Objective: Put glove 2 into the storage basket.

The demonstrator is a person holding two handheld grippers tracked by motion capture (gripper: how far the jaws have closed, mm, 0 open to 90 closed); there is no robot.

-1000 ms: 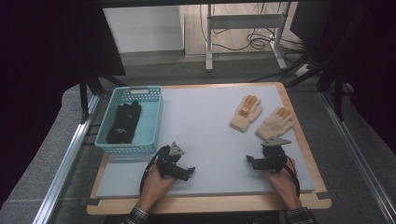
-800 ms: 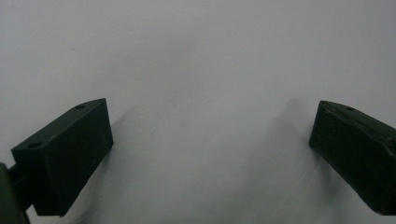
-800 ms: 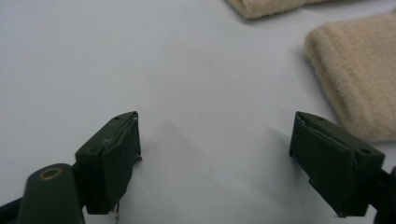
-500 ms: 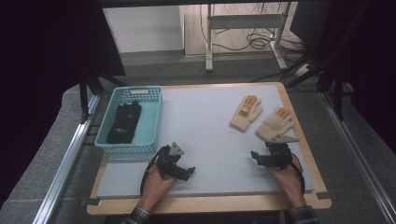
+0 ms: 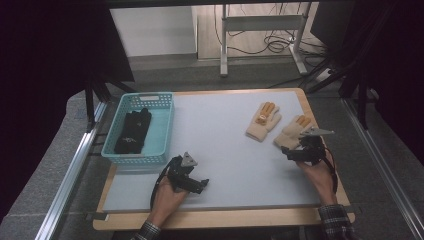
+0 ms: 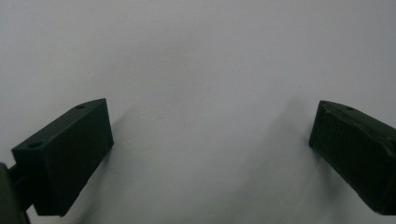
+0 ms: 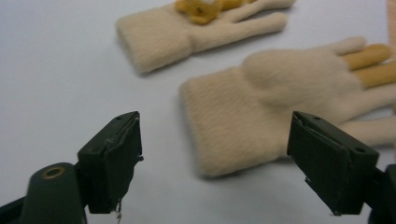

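Two beige knit gloves with orange fingers lie on the grey mat at the right: a far glove [image 5: 263, 121] [image 7: 187, 32] and a near glove [image 5: 292, 132] [image 7: 261, 112]. My right gripper [image 5: 289, 152] [image 7: 215, 154] is open just short of the near glove's cuff, its jaws spread wide to either side of it and touching nothing. My left gripper [image 5: 200, 185] [image 6: 210, 149] rests low over bare mat near the front edge, open, with nothing between its jaws.
A light blue plastic basket [image 5: 170, 125] stands at the mat's left edge with a pair of black gloves [image 5: 132, 131] inside. The grey mat [image 5: 220, 140] covers a wooden tabletop [image 5: 225, 217]. Metal rails run along both sides of the table.
My right gripper has moved forward and a little to the right, up to the near glove's cuff. The left gripper has stayed put.
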